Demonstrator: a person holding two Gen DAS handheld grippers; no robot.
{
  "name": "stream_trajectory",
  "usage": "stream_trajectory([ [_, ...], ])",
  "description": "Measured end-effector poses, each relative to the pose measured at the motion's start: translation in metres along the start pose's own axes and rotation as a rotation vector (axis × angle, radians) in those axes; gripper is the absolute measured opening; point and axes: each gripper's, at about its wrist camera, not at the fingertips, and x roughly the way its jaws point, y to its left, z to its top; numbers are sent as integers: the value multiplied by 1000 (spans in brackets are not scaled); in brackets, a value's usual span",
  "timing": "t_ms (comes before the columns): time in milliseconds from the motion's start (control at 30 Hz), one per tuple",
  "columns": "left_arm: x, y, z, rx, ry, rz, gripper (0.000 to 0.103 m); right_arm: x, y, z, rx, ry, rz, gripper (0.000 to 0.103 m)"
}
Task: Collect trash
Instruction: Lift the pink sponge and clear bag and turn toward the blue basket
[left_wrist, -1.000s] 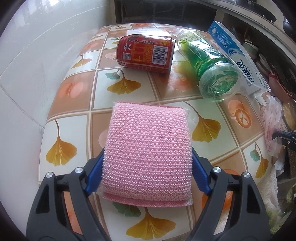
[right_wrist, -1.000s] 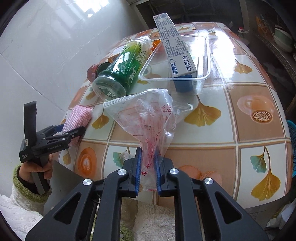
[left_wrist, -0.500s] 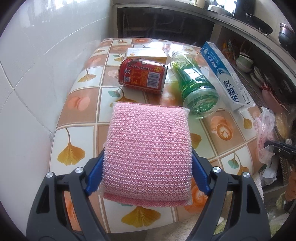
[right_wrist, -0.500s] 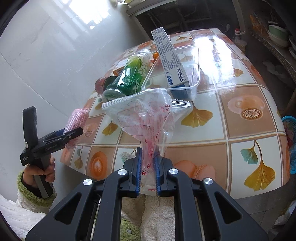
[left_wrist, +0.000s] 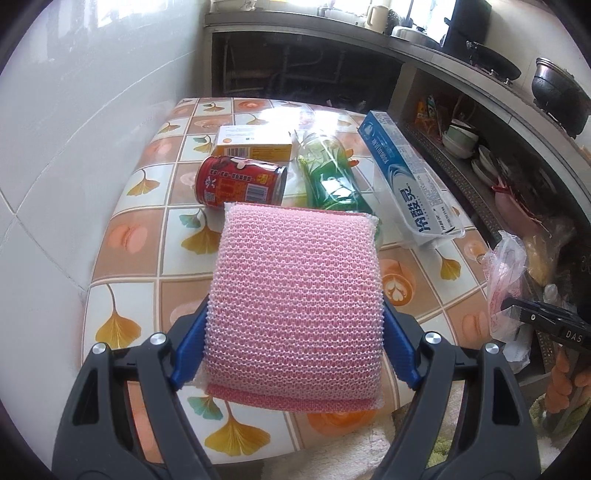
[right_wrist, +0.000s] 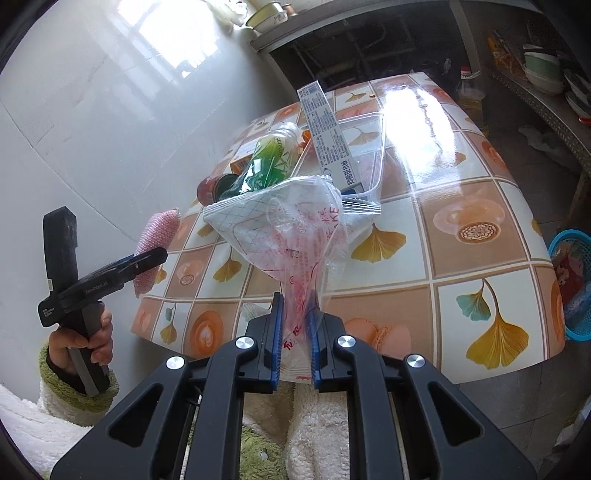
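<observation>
My left gripper (left_wrist: 293, 338) is shut on a pink scouring sponge (left_wrist: 295, 295), which it holds above the near edge of the tiled table (left_wrist: 129, 254). The same sponge (right_wrist: 157, 236) shows in the right wrist view beside the left gripper (right_wrist: 147, 258), held in a person's hand (right_wrist: 85, 341). My right gripper (right_wrist: 295, 339) is shut on a clear plastic bag (right_wrist: 295, 229) with red print, lifted above the table (right_wrist: 461, 280). That bag (left_wrist: 504, 269) also hangs at the right edge of the left wrist view.
On the table lie a red can (left_wrist: 240, 179), a green bottle (left_wrist: 332, 177), an orange box (left_wrist: 253, 147), a blue-white toothpaste box (left_wrist: 410, 184) and a clear plastic tub (right_wrist: 365, 147). A blue basket (right_wrist: 572, 288) sits beyond the table's right side. A white tiled wall (left_wrist: 74, 129) borders the left.
Both grippers have risen and drawn back from the table with the sponge and the bag, so the table's items look farther away. Both grips are unchanged.
</observation>
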Motion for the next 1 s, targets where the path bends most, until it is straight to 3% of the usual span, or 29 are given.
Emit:
stream_trajectory([
  [367, 0, -76, 36, 128, -45, -133, 77, -73, -40, 1, 84, -180, -54, 13],
  [600, 19, -173, 71, 279, -23, -309, 78, -137, -105, -19, 243, -314, -186, 13],
  [833, 68, -304, 97, 439, 129, -497, 78, -177, -196, -68, 504, -384, -381, 13],
  [1000, 127, -401, 90, 562, 277, -515, 78, -174, -260, -101, 683, -374, -452, 13],
])
